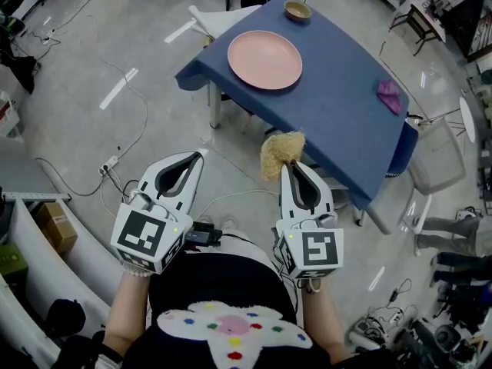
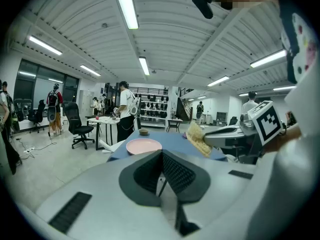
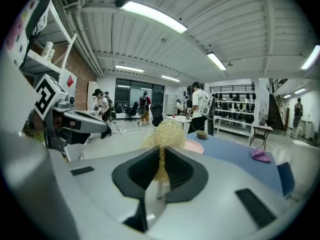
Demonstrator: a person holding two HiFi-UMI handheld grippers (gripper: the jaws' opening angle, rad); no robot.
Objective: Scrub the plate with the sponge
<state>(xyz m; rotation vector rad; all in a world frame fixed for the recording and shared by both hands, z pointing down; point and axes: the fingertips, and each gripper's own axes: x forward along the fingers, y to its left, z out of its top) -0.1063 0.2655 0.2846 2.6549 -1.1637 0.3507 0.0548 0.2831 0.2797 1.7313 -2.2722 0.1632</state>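
A pink plate [image 1: 264,59] lies on the blue-clothed table [image 1: 338,121], well ahead of both grippers; it shows small in the left gripper view [image 2: 144,146] and partly behind the sponge in the right gripper view [image 3: 194,146]. My right gripper [image 1: 286,165] is shut on a tan fibrous sponge [image 1: 280,153] that sticks out past its tips, held in the air short of the table's near edge. The sponge [image 3: 163,137] fills the space between the jaws, and also appears at the right of the left gripper view [image 2: 198,139]. My left gripper [image 1: 198,155] is shut and holds nothing, over the floor.
A small brown bowl [image 1: 297,9] sits at the table's far end and a purple cloth [image 1: 390,94] lies near its right edge. Cables and a power strip [image 1: 108,164] run over the floor on the left. People, office chairs and desks stand in the background.
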